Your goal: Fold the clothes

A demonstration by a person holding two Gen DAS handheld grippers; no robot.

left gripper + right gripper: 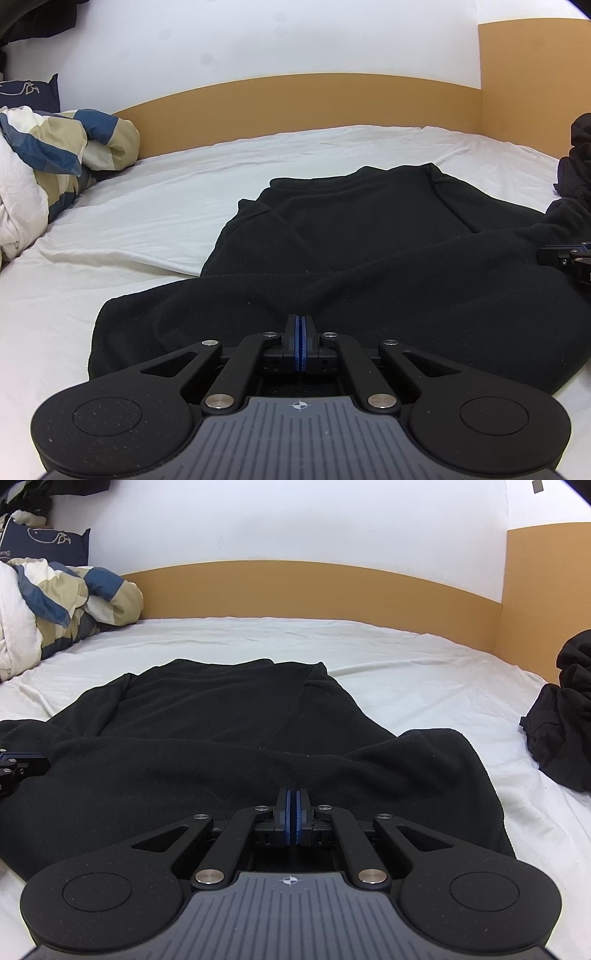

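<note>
A black fleece garment (pixel 369 240) lies spread on the white bed sheet (pixel 147 206), its far part flat and its near part bunched into a ridge. My left gripper (pixel 300 316) is shut at the near edge, where the fabric puckers into its blue pads. My right gripper (pixel 294 791) is shut the same way on the garment (pixel 207 720), further right along that edge. Each gripper shows at the rim of the other's view: the right gripper (pixel 569 258) and the left gripper (pixel 18 764). The pinched cloth itself is hidden behind the fingertips.
A crumpled blue, beige and white duvet (pixel 48 155) and a navy pillow (pixel 29 90) lie at the far left. A pile of black clothes (pixel 565 716) sits at the right. A wooden bed frame (pixel 295 103) runs along the far side against a white wall.
</note>
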